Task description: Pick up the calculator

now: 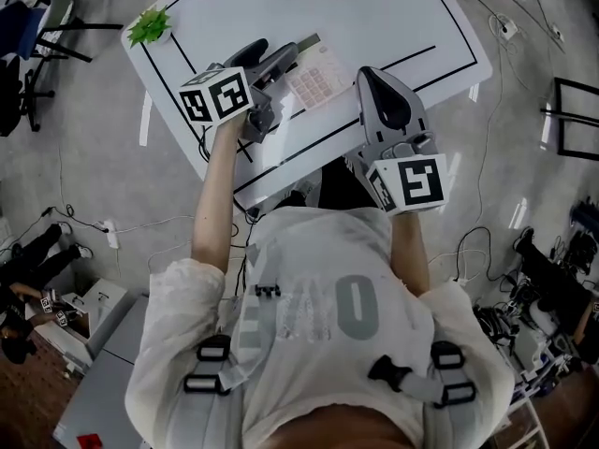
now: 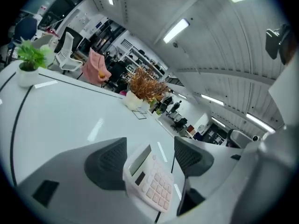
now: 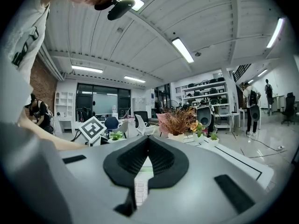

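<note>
Item: pale pink plastic calculator [image 1: 318,75] [image 2: 149,181], flat near white desk's [image 1: 374,17] front edge.
Handling: likely light, rigid, slick; grip long sides.
Left tool [image 1: 271,64] [image 2: 149,148]: jaws apart, calculator between.
Right tool [image 1: 374,87] [image 3: 148,146]: closed, empty.

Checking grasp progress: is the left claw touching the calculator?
Cannot tell. Left gripper view: the calculator lies within the open left claw; a gap shows at one pad, the other overlaps its edge.

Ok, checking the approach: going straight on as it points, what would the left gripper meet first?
The calculator: it already lies between the left gripper's open jaws; beyond it, likely only white table.
</note>
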Motion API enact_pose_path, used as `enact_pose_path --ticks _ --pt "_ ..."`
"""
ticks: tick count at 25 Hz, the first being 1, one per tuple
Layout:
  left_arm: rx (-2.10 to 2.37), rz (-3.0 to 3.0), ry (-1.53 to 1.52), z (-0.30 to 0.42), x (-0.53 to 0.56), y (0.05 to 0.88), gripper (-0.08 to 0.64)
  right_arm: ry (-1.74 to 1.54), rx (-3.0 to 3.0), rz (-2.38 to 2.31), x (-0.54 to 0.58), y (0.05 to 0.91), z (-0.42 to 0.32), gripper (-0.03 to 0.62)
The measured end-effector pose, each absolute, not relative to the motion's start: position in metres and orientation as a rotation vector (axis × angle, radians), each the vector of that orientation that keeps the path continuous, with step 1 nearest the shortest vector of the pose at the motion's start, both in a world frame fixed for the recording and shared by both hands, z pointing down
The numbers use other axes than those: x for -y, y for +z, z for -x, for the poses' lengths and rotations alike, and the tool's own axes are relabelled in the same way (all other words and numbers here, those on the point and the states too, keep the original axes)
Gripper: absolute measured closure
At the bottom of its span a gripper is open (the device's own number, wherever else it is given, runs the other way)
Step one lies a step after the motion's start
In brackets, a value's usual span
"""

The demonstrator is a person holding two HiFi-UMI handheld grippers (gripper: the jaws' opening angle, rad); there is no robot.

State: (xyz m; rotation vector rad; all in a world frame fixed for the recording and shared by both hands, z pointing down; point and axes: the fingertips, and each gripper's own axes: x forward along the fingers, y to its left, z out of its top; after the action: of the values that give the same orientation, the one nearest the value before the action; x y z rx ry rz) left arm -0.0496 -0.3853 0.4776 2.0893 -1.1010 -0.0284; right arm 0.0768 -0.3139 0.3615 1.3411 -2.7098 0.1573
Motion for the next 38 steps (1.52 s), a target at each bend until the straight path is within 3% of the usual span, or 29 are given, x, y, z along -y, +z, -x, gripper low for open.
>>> enact_pose_path --ticks 16,25,38 --pt "0.945 -1.959 0.131 0.035 0.386 0.528 0.271 0.264 2.720 -1.238 0.322 0.388 -0.062 0.586" --pt "0.980 -1.967 0.328 0.037 0.385 0.542 0.420 0.291 2.706 -1.247 0.321 0.393 -0.065 0.586" --pt "0.913 -1.948 0.107 0.026 0.385 0.528 0.500 0.292 2.689 -1.267 0.316 0.400 -0.063 0.586"
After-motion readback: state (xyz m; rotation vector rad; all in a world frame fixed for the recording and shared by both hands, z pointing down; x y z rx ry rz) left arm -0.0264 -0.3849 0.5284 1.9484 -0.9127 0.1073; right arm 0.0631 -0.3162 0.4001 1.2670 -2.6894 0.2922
